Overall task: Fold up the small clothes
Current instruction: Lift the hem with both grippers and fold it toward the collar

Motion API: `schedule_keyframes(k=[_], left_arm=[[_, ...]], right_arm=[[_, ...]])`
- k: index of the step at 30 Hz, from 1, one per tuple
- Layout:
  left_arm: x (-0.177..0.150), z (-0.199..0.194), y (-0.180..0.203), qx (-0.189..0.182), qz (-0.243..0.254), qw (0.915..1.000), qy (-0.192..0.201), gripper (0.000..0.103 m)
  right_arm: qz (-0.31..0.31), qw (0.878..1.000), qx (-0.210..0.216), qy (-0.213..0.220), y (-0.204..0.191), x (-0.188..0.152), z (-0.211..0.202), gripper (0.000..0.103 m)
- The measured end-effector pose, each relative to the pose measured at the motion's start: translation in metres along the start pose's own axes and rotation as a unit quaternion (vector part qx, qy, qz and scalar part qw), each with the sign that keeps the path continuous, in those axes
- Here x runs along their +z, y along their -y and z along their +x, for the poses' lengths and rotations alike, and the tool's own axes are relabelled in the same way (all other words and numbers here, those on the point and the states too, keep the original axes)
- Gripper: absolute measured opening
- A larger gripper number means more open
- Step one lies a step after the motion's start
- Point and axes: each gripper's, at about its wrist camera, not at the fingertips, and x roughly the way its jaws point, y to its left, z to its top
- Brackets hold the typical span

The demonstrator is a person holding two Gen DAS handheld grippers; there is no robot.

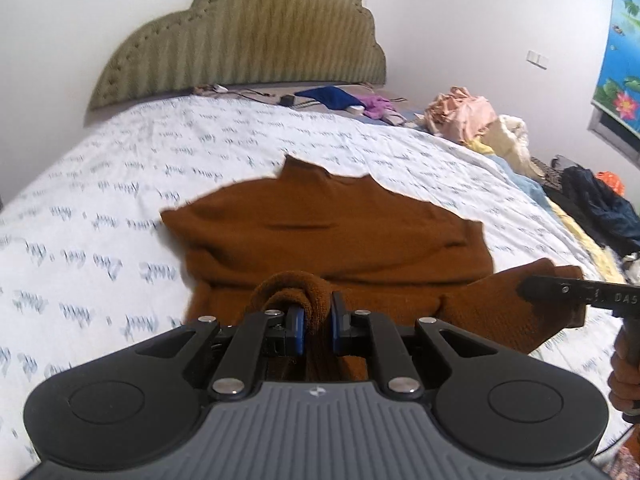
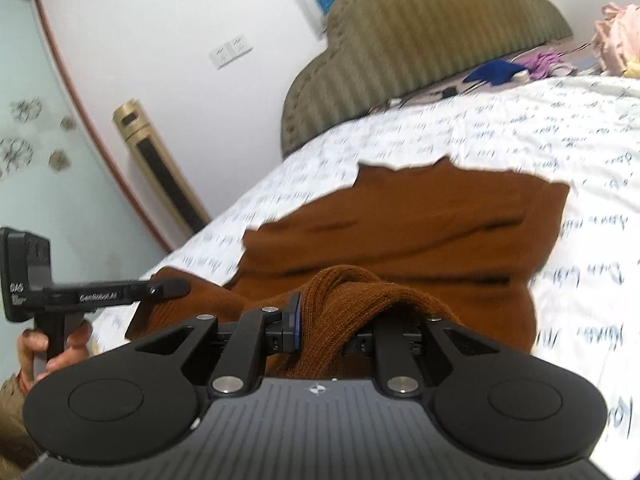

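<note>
A brown knit sweater (image 1: 320, 232) lies on the white printed bedsheet (image 1: 120, 184), collar pointing toward the headboard; it also shows in the right wrist view (image 2: 420, 228). My left gripper (image 1: 318, 324) is shut on a bunched fold of the sweater's near edge, with cloth draped over its left finger. My right gripper (image 2: 332, 326) is shut on another bunched part of the near edge; cloth covers its right finger. The right gripper appears in the left wrist view (image 1: 536, 292) at the far right, and the left gripper appears in the right wrist view (image 2: 168, 288) at the left, each pinching sweater cloth.
A green padded headboard (image 1: 248, 40) stands at the far end. Loose clothes lie along the right side: a pink pile (image 1: 460, 114), a blue cloth (image 1: 328, 94), dark garments (image 1: 600, 204). A gold tower unit (image 2: 156, 160) stands by the wall left of the bed.
</note>
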Motion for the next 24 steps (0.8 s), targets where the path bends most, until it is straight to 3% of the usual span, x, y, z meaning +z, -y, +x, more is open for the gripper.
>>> schedule_keyframes(k=[14,24], left_arm=[[0.058,0.050,0.006,0.047,0.033,0.9982,0.019,0.012],[0.077,0.111,0.001,0.071,0.047,0.9961,-0.023,0.012]], right_arm=[[0.031,0.996,-0.051,0.061,0.032,0.036,0.047,0.020],[0.049,0.994,-0.067,0.067,0.055,0.054,0.077,0.020]])
